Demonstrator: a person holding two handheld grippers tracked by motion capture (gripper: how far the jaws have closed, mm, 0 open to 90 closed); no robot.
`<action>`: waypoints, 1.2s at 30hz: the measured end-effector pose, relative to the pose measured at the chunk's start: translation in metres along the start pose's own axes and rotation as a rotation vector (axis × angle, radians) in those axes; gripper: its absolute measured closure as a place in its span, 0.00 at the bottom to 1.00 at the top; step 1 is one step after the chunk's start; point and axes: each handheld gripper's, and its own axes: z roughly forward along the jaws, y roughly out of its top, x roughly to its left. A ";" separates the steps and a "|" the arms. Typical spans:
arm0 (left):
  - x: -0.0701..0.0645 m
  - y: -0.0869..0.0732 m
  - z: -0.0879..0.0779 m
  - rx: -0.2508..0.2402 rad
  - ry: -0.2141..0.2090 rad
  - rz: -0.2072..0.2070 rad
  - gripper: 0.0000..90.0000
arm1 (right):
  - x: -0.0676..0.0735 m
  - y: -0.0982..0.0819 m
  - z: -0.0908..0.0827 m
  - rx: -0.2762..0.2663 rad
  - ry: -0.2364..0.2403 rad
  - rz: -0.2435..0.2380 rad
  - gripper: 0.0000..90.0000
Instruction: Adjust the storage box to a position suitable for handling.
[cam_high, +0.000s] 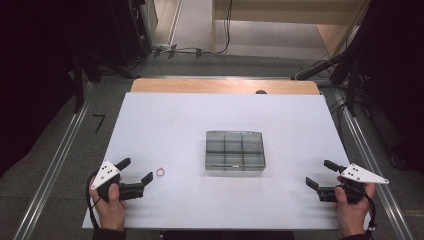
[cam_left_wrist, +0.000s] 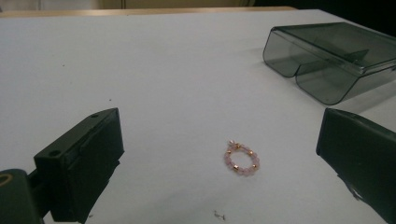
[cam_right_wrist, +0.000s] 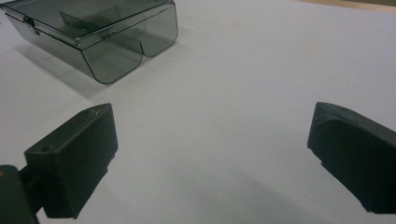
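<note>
Your left gripper (cam_high: 135, 171) & right gripper (cam_high: 321, 173): black blocky jaws, white 3-cornered top plates w/ screw dots, black cables, dark sleeves.

Two hands hold the left gripper (cam_high: 135, 171) and right gripper (cam_high: 321, 174) low over the table's near edge, jaws spread wide

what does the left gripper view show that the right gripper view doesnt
Left gripper view: a small ring of pink and gold beads lying on the white table, ahead of the left gripper, whose black jaws stand wide open with nothing held.

Right gripper view: the right gripper, jaws equally wide open, with bare table between them, and the metal latch on the box's edge.

Both: the smoky transparent plastic compartment box with its lid shut, and the white tabletop.
</note>
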 end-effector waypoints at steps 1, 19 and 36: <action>-0.001 0.001 0.001 0.007 0.004 0.005 0.00 | 0.000 0.000 0.000 0.000 0.000 0.000 0.00; -0.013 0.034 0.011 0.038 -0.053 -0.021 0.05 | 0.000 -0.001 -0.001 -0.018 -0.010 0.004 0.00; -0.047 0.047 0.049 0.112 -0.171 -0.022 0.69 | 0.001 -0.001 0.000 -0.007 -0.012 0.004 0.00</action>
